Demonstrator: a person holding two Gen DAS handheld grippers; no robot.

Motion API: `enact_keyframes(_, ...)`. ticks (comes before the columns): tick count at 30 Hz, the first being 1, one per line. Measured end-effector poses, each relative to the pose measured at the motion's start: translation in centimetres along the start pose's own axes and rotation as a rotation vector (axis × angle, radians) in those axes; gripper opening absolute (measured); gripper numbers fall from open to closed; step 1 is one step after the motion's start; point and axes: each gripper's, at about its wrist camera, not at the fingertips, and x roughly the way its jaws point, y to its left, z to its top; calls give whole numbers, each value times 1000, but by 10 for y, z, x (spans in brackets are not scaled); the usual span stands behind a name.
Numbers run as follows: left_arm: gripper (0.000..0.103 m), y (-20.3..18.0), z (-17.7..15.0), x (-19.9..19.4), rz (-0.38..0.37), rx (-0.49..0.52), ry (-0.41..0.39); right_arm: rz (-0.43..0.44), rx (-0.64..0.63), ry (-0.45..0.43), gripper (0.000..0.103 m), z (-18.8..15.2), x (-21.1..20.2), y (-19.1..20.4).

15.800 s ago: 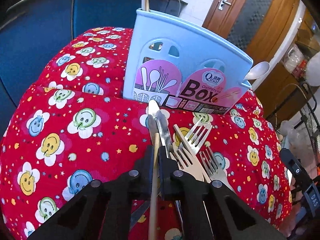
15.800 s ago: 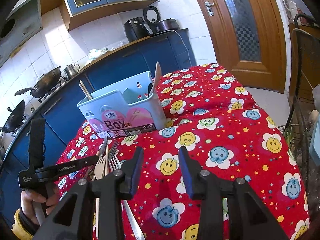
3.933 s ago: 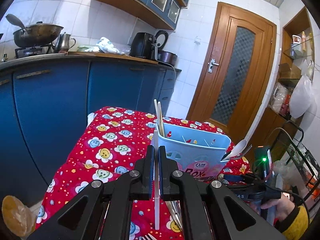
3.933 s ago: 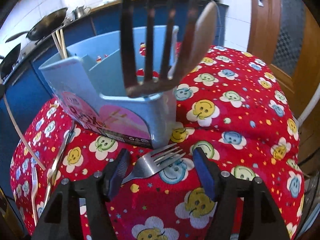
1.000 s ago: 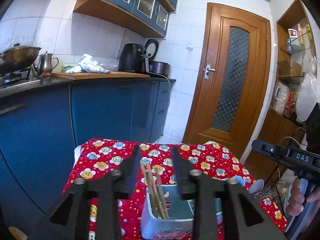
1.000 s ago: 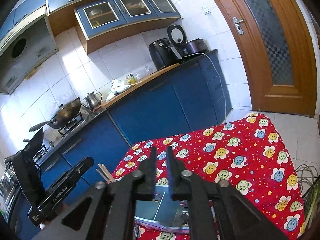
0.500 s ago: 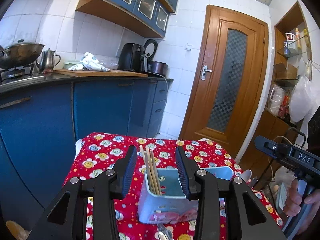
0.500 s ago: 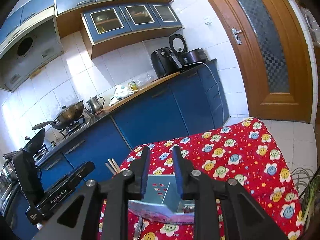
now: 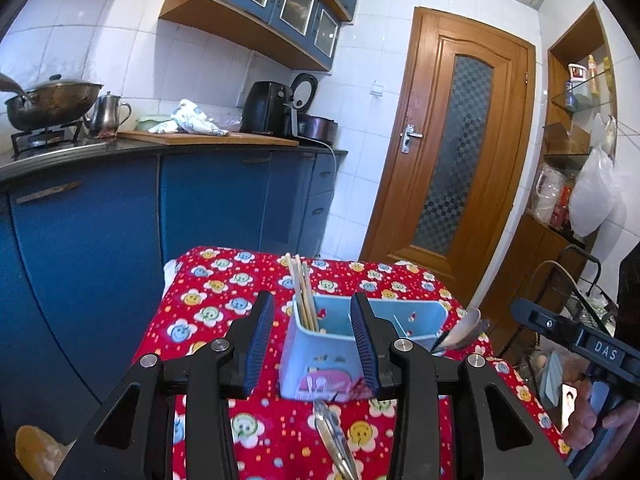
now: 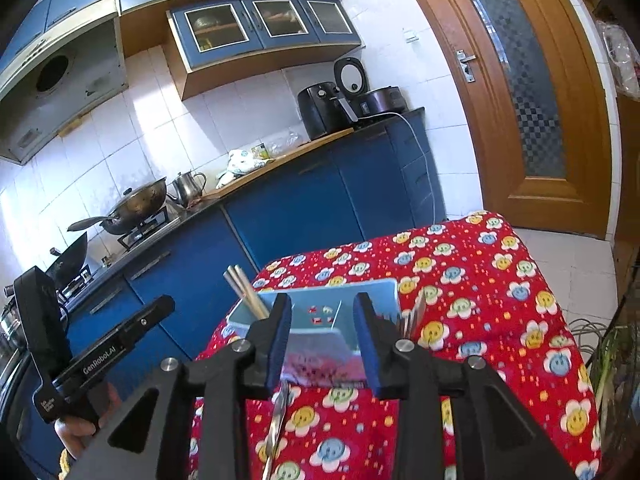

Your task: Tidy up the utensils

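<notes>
A light blue utensil box (image 9: 320, 356) stands on the red smiley tablecloth (image 9: 208, 312). Wooden chopsticks (image 9: 302, 292) stand in its left compartment; a spoon (image 9: 464, 330) sticks out at its right end. My left gripper (image 9: 312, 344) is open and empty, above and in front of the box. A metal knife (image 9: 334, 440) lies on the cloth below it. My right gripper (image 10: 322, 344) is open and empty, also in front of the box (image 10: 320, 316). The chopsticks (image 10: 246, 296) and fork tines (image 10: 412, 316) show in the box; the knife (image 10: 278, 424) lies below.
Blue kitchen cabinets (image 9: 200, 200) with a wok (image 9: 52, 100), kettle and air fryer (image 9: 268, 108) stand behind the table. A wooden door (image 9: 452, 168) is at the right. The right gripper's body (image 9: 580, 344) shows at the right, the left one (image 10: 100, 352) at the left.
Both grippers have moved back and lower, so the box looks closer and the knife comes into view. The right gripper has opened wider.
</notes>
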Motion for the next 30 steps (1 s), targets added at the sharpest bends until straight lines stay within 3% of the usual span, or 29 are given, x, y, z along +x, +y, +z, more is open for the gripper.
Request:
enact_keyframes(18, 41, 1, -37, -48, 12, -15, 141, -33, 12, 95, 40, -55, -43, 0)
enact_keyframes(30, 41, -5, -63, -65, 55, -3, 231, -4, 21, 149, 46, -85, -60, 4)
